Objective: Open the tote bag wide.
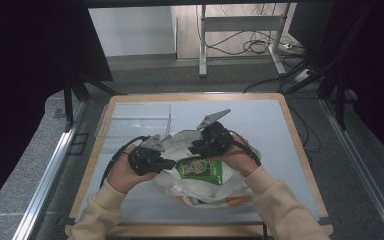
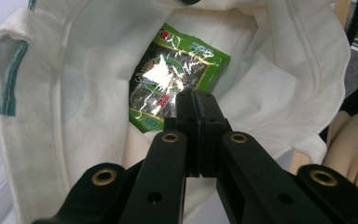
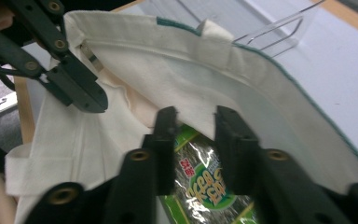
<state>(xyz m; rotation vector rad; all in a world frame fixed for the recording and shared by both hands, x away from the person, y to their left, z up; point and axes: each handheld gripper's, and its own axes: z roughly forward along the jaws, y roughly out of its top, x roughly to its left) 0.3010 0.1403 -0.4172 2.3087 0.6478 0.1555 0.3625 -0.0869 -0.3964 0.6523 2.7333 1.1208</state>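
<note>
Tongs first: in the left gripper view we see the left gripper with its black jaws pressed flat together, nothing visible between the tips. They point into a white cloth bag whose mouth is spread open, and just past the tips lies a green snack packet on the inner cloth; glare on its foil blots out most of the printing. We cannot tell whether the jaw tips touch the cloth beneath them.

In the right gripper view the right gripper has its jaws partly apart, a gap showing between them. The packet lies under and between them, its lower part cut off by the frame edge and its sides hidden behind the jaws, so we cannot tell if the pads press on it. The bag's rim, edged in green, arches beyond the jaws. The left gripper shows at upper left of that view, tips at the bag's edge.

From the high view we see both hands at the bag on the table, the packet between the grippers. A clear plastic box stands just beyond the bag, its far wall hard to make out
</note>
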